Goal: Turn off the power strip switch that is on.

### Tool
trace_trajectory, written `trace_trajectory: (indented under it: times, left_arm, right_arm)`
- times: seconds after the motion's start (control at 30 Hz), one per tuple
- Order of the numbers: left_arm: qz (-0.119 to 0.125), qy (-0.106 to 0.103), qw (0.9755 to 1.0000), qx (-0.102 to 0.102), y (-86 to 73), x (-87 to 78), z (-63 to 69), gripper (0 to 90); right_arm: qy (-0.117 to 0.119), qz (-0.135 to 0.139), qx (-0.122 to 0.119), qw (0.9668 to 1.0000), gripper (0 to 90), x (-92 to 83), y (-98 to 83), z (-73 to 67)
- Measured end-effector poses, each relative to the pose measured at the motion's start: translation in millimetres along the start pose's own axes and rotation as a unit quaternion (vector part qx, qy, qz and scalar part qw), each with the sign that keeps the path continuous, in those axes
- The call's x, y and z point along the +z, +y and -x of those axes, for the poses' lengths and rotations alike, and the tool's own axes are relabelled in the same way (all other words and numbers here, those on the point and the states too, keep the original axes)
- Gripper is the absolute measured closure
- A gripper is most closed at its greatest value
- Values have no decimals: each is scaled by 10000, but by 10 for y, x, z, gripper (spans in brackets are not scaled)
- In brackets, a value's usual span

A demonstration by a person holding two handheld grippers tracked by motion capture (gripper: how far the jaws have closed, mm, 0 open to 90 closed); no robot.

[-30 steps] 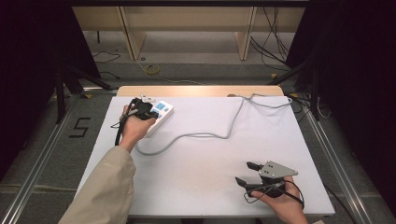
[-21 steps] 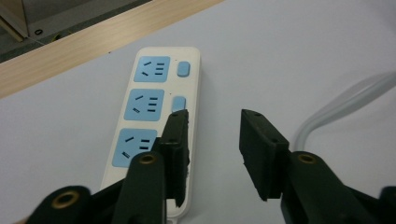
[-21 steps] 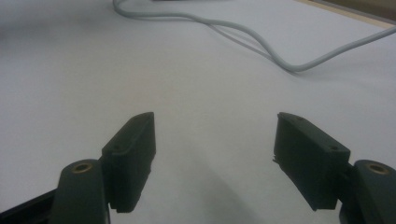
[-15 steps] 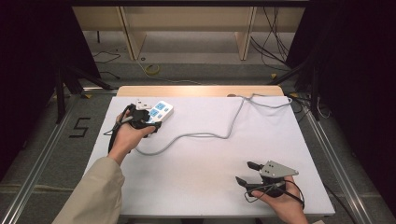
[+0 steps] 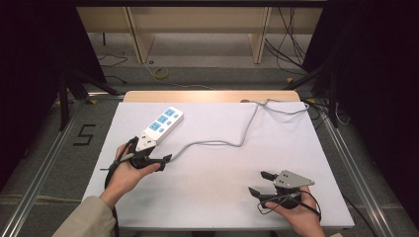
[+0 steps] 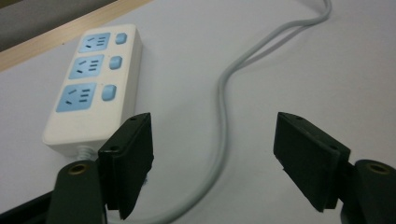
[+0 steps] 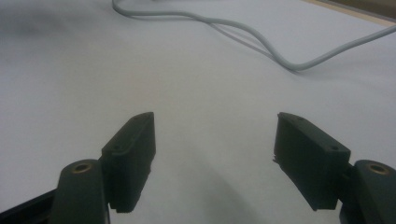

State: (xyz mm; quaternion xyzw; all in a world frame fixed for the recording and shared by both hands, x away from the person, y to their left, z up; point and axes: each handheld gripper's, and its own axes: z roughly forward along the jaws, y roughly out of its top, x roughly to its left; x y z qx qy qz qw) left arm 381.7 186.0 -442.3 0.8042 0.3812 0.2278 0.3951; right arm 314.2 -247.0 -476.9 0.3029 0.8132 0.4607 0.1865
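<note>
A white power strip with blue sockets is seen lying on the white table toward its far left, its grey cord curving off to the far right edge. The left gripper is held just beside the strip's near end, its jaws spread with the cord between them and nothing pinched. The right gripper is held at the near right, well apart, with jaws likewise spread over bare table.

The right gripper, its two black jaws spread wide apart with nothing between them, hangs above a plain white tabletop as a pale grey power cable snakes across the far side.
</note>
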Motion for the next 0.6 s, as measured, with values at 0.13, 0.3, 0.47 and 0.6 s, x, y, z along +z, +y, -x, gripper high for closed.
trace_trajectory:
  times: [0.13, 0.3, 0.47, 0.6]
  left_arm:
    - [79, -81, 9999, 22, -210, -97, 117, 274]
    - [166, -51, 9998, 125, -448, -201, 245, 277]
    - [112, -55, 9997, 204, -493, -204, 305, 273]
    - [38, -120, 9996, 234, -500, -167, 326, 266]
  right_arm:
    - [-9, 8, -1, 10000, 303, 0, 1, -3]
    - [-6, 19, -20, 10000, 303, -16, 4, -4]
    - [14, 9, -52, 10000, 303, -14, 6, -2]
    - [5, 19, -42, 10000, 302, -17, 7, -4]
